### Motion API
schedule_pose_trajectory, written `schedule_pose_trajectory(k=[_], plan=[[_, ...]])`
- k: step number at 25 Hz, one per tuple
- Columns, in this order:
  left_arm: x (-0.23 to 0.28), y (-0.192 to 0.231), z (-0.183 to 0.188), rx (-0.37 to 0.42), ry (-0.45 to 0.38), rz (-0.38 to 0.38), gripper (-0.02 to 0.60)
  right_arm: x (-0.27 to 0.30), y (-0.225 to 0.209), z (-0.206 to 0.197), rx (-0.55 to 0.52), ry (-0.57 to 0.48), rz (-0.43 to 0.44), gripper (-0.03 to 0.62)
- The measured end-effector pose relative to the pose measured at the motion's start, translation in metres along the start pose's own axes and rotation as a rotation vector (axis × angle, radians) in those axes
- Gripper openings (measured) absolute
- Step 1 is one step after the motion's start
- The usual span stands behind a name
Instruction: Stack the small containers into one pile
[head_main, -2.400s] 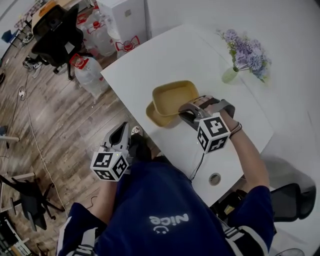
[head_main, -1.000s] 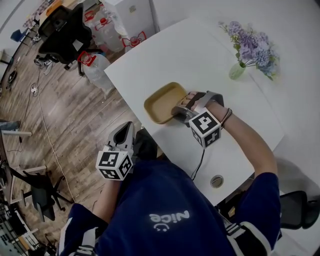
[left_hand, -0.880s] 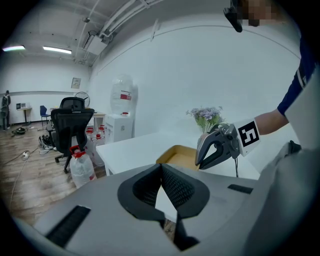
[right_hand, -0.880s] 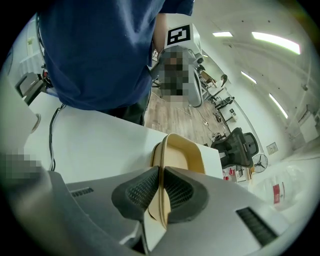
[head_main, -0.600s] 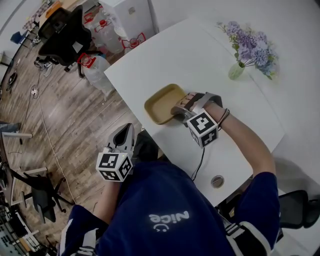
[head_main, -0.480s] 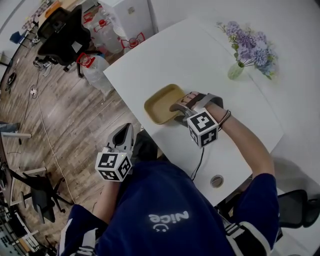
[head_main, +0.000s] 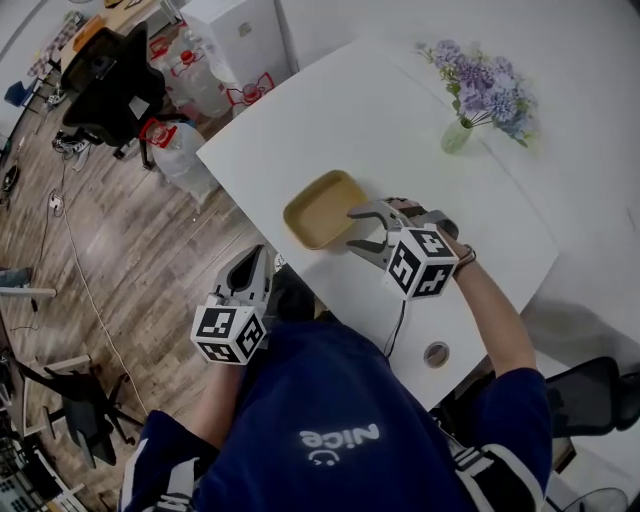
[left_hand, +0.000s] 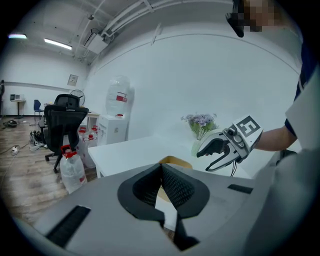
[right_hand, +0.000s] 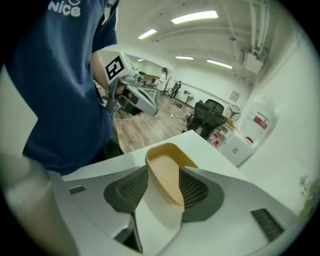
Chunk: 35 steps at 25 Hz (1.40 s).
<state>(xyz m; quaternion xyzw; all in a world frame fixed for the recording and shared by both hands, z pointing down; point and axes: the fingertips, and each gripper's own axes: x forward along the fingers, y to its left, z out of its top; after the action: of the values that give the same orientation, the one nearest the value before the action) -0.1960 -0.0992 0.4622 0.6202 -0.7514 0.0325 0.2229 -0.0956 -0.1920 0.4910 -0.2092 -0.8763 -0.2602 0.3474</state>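
The yellow containers (head_main: 322, 208) sit nested in one pile near the left edge of the white table (head_main: 400, 120). My right gripper (head_main: 352, 228) hovers at the pile's right side; its jaws have just been opening and now stand wide. In the right gripper view the pile's near rim (right_hand: 167, 172) lies between the spread pads (right_hand: 194, 190), which do not touch it. My left gripper (head_main: 250, 258) hangs off the table by the person's lap, shut on nothing. The left gripper view shows its pads (left_hand: 172, 185) pressed together, with the pile (left_hand: 175, 161) and the right gripper (left_hand: 212, 155) beyond.
A small green vase of purple flowers (head_main: 458, 135) stands at the table's far side. A round cable hole (head_main: 436, 353) is near the front edge. On the wooden floor to the left are water bottles (head_main: 175, 150), a black office chair (head_main: 95, 85) and a white cabinet (head_main: 235, 35).
The top container, earlier held tilted over the lower one, now lies nested in it. My right gripper has let go, opened wide, rolled and lifted a little. The left gripper has stayed put.
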Motion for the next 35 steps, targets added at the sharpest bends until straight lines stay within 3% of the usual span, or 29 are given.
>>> schedule_pose_trajectory(k=[5, 12, 16, 22, 29, 35], plan=[[-0.001, 0.000, 0.015, -0.010, -0.057, -0.042, 0.019, -0.029, -0.016, -0.004, 0.230, -0.073, -0.257, 0.178], [0.009, -0.010, 0.026, 0.055, -0.084, -0.132, 0.020, -0.081, -0.029, -0.018, 0.561, -0.157, -0.622, 0.178], [0.015, -0.015, 0.032, 0.071, -0.097, -0.187, 0.020, -0.103, -0.020, -0.019, 0.681, -0.180, -0.770, 0.178], [0.025, -0.031, 0.039, 0.064, -0.129, -0.258, 0.020, -0.130, 0.011, -0.052, 0.903, -0.200, -0.996, 0.178], [0.020, -0.043, 0.037, 0.077, -0.132, -0.299, 0.019, -0.150, 0.056, -0.059, 1.000, -0.251, -1.190, 0.178], [0.019, -0.048, 0.037, 0.098, -0.150, -0.311, 0.020, -0.159, 0.075, -0.067, 1.036, -0.233, -1.246, 0.178]])
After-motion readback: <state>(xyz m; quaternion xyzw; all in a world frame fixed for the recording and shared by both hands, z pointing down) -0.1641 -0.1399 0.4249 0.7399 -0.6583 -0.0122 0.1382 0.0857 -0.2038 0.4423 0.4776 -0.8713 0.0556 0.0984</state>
